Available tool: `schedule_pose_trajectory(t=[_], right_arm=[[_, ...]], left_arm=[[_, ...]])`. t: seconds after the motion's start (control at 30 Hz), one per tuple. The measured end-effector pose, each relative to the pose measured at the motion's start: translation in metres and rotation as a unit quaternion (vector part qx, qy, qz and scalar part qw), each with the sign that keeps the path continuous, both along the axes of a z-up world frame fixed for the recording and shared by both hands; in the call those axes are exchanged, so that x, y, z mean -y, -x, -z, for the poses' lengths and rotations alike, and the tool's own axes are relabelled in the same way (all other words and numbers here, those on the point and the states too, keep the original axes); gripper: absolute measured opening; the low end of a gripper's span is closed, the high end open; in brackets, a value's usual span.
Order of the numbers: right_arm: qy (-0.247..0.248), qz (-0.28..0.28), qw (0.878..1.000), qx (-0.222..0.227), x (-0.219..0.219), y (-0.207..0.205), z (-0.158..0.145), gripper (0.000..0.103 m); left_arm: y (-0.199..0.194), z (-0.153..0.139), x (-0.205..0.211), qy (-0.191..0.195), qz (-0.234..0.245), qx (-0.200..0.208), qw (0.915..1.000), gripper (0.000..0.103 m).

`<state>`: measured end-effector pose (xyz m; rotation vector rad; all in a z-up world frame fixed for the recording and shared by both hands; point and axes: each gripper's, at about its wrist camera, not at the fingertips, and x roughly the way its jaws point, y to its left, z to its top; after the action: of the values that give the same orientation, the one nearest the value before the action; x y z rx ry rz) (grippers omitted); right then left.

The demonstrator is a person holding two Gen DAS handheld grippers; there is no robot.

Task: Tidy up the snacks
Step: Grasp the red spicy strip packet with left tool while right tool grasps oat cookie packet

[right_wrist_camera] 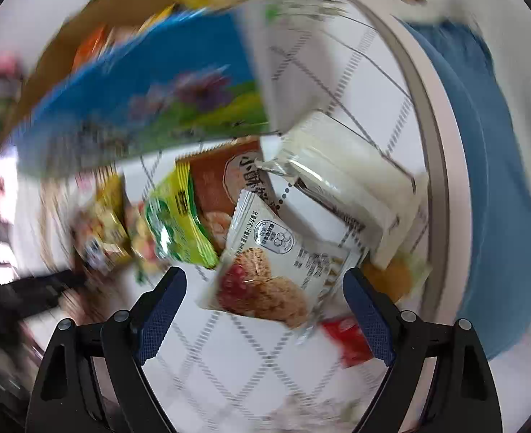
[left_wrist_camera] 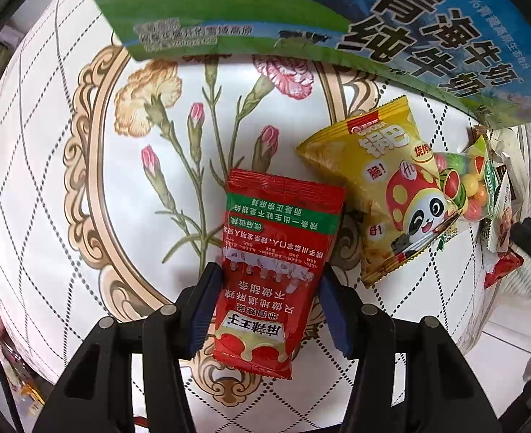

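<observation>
My left gripper (left_wrist_camera: 271, 270) points down at the table and is shut on a red snack packet (left_wrist_camera: 280, 238); its blue pads press the packet's two long sides. Beside it on the right lie a yellow panda-print snack bag (left_wrist_camera: 384, 187) and a clear bag of coloured candy balls (left_wrist_camera: 471, 187). My right gripper (right_wrist_camera: 265, 274) is open above a white cookie packet (right_wrist_camera: 280, 274), which lies between the fingers without touching them. Around that packet are a green packet (right_wrist_camera: 175, 223), a brown packet (right_wrist_camera: 215, 180), a clear-wrapped white packet (right_wrist_camera: 341, 180) and a small red packet (right_wrist_camera: 348, 339).
A blue-and-green milk carton box (left_wrist_camera: 337, 18) stands at the table's far side, seen blurred as the box (right_wrist_camera: 150, 90) in the right wrist view. The round table has a floral quilted cloth (left_wrist_camera: 67, 144). Past the table rim (right_wrist_camera: 442, 144) is blue fabric (right_wrist_camera: 489, 180).
</observation>
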<state>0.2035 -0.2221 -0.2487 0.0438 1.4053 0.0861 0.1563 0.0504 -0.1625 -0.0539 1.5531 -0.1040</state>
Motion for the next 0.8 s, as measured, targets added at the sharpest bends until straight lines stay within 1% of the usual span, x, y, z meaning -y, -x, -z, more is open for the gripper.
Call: schedule_pose_trajectory(t=[0.07,0.1,0.13,0.17,0.2,0.27,0.3,0.33,0.37,0.4,0.43,0.47,0.5,0.53,0.6,0.63,0.7,0.77,0.8], right_arm=[[0.039,-0.051,0.998,-0.002,-0.014,-0.006,0.007,0.091],[0.051,-0.065,0.997,-0.002,-0.020,-0.008,0.011,0.091],[0.058,-0.070,0.996,-0.004,-0.023,-0.010,0.016,0.091],[0.048,-0.064,0.997,-0.011,-0.025,-0.013,0.022,0.091],[0.023,-0.051,0.998,-0.022,-0.024,-0.014,0.027,0.089],[-0.045,0.004,0.997,-0.056,-0.016,-0.016,0.036,0.088],[-0.081,0.027,0.994,-0.072,-0.014,-0.014,0.037,0.088],[-0.136,0.050,0.985,-0.092,-0.013,-0.010,0.037,0.088],[-0.172,0.063,0.978,-0.099,-0.013,-0.007,0.034,0.088],[-0.194,0.066,0.974,-0.099,-0.014,-0.005,0.029,0.088],[-0.192,0.057,0.976,-0.087,-0.016,-0.002,0.020,0.088],[-0.172,0.037,0.982,-0.071,-0.020,-0.001,0.012,0.088],[-0.145,0.009,0.988,-0.057,-0.026,0.002,0.006,0.090],[-0.096,-0.032,0.994,-0.042,-0.036,0.004,0.001,0.091],[-0.030,-0.085,0.995,-0.038,-0.053,0.005,0.003,0.091],[-0.011,-0.106,0.993,-0.047,-0.058,0.003,0.009,0.091],[-0.004,-0.119,0.991,-0.064,-0.065,0.004,0.024,0.091],[0.001,-0.107,0.991,-0.079,-0.069,0.002,0.041,0.091],[-0.001,-0.094,0.992,-0.081,-0.070,0.002,0.047,0.086]], left_arm=[[0.002,0.001,-0.003,0.004,-0.006,-0.001,1.0000,0.054],[0.005,0.005,-0.006,0.004,-0.008,-0.001,1.0000,0.055],[-0.001,0.007,-0.008,0.004,-0.010,-0.001,0.9999,0.055],[-0.004,0.008,-0.005,0.003,-0.010,-0.001,0.9999,0.055],[-0.002,0.016,-0.007,0.001,-0.010,0.000,0.9999,0.055],[-0.003,0.022,-0.005,-0.003,-0.007,0.002,1.0000,0.056],[-0.010,0.030,-0.003,-0.003,-0.007,0.002,1.0000,0.056],[-0.011,0.031,-0.003,-0.002,-0.008,0.003,1.0000,0.056],[-0.012,0.033,-0.002,-0.001,-0.009,0.003,1.0000,0.056],[-0.016,0.038,0.008,0.000,-0.008,0.003,1.0000,0.057],[-0.015,0.038,0.011,0.001,-0.007,0.002,1.0000,0.057],[-0.015,0.039,0.010,0.002,-0.007,0.001,1.0000,0.057],[-0.015,0.040,0.009,0.002,-0.006,0.001,1.0000,0.057],[-0.014,0.041,0.009,0.001,-0.005,0.001,1.0000,0.058],[-0.013,0.046,0.010,-0.003,0.000,0.002,1.0000,0.058],[-0.013,0.048,0.012,-0.007,0.004,0.002,1.0000,0.060],[-0.012,0.051,0.016,-0.012,0.011,0.002,0.9999,0.061],[-0.011,0.054,0.017,-0.015,0.011,0.005,0.9998,0.061],[-0.010,0.054,0.017,-0.013,0.006,0.007,0.9999,0.060]])
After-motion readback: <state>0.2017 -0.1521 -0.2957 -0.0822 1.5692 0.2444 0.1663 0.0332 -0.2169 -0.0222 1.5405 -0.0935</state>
